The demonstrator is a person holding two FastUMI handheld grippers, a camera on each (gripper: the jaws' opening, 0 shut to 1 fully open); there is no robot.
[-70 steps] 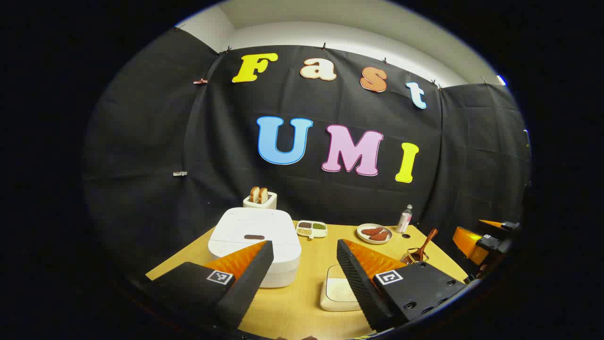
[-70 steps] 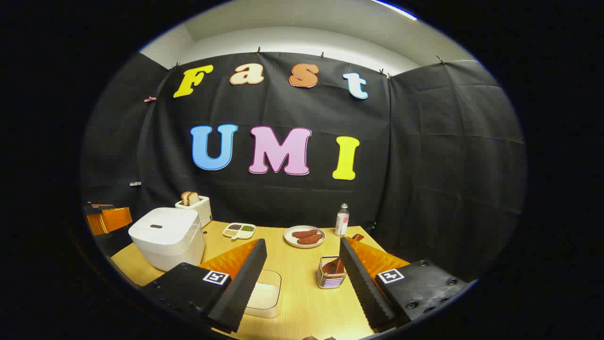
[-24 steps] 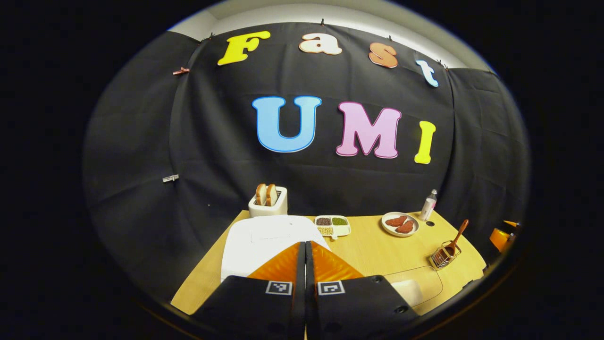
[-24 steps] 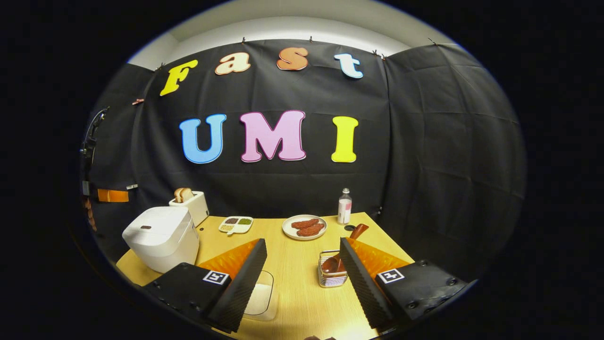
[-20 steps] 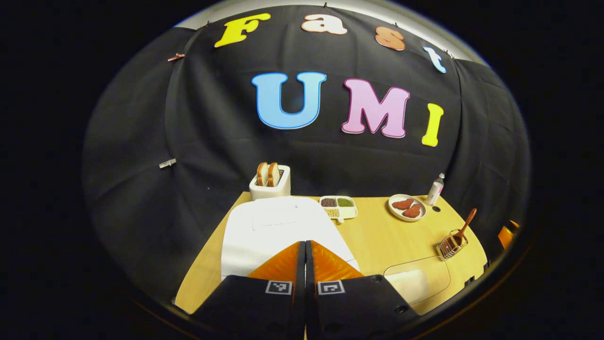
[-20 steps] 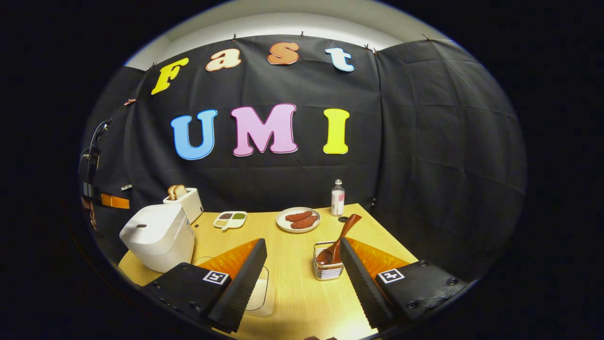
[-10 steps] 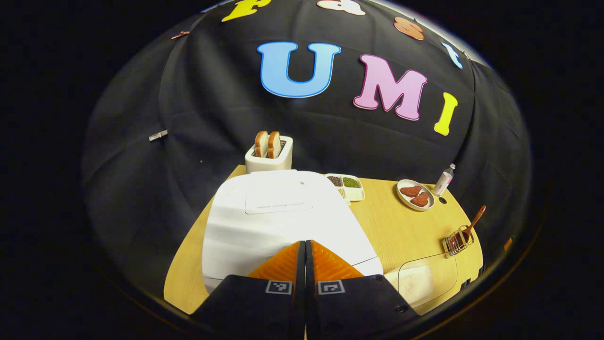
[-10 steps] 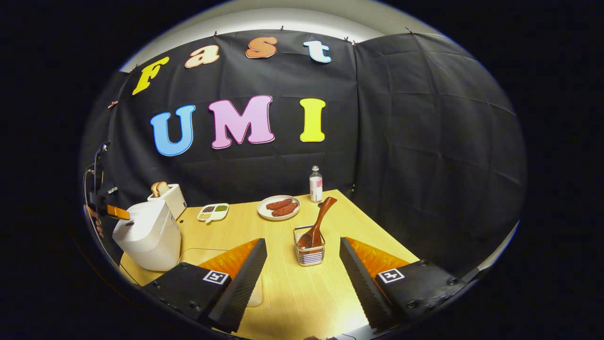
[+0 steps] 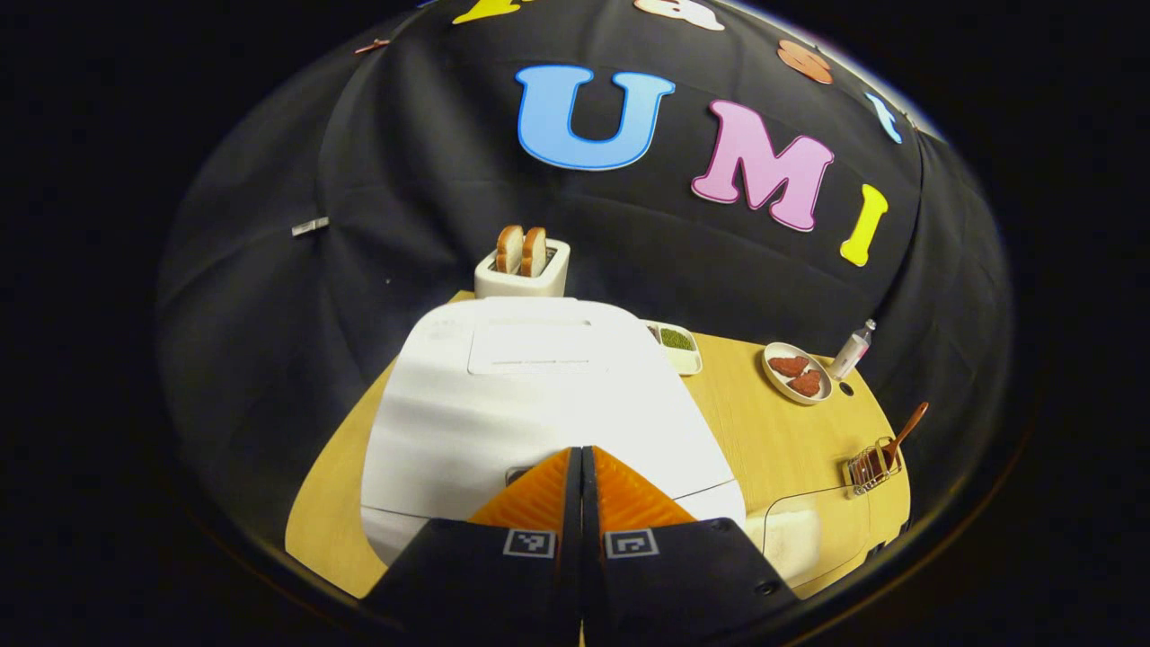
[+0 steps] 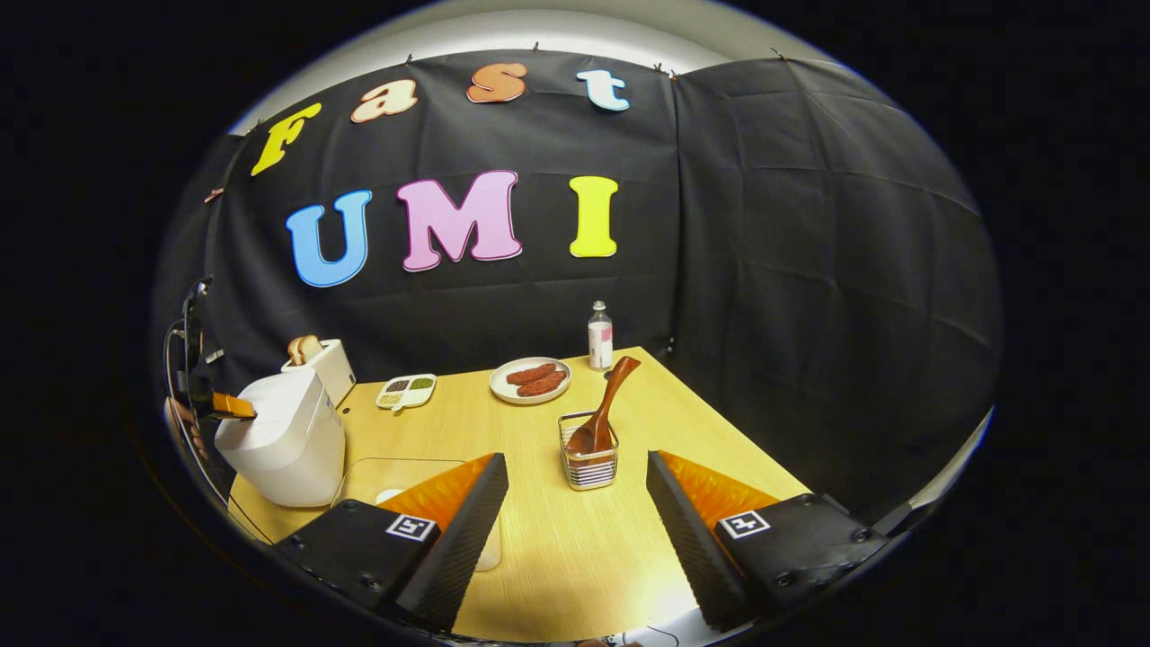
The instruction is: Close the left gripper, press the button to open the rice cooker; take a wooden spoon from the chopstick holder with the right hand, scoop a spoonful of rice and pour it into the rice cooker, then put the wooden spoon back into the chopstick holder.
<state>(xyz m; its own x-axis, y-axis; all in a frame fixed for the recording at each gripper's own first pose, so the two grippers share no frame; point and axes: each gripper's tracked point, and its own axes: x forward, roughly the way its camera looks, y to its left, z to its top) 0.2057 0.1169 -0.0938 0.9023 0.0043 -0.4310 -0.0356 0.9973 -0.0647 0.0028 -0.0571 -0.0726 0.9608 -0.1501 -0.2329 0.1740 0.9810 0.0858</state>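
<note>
The left gripper [image 9: 581, 454], fingers pressed together and empty, sits over the white box-shaped rice cooker [image 9: 539, 395] at the lid's 6 o'clock edge: the button press is in hand. The right gripper [image 10: 575, 472], fingers wide, faces the brown wooden spoon [image 10: 606, 404] in the wire chopstick holder [image 10: 588, 463] at 12 o'clock on the desk [image 10: 548, 557]; next it must close on the handle.

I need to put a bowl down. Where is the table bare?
Bare wood lies between the rice cooker and the chopstick holder, in front of the plate. The back edge is crowded: toaster, divided dish, bottle.
</note>
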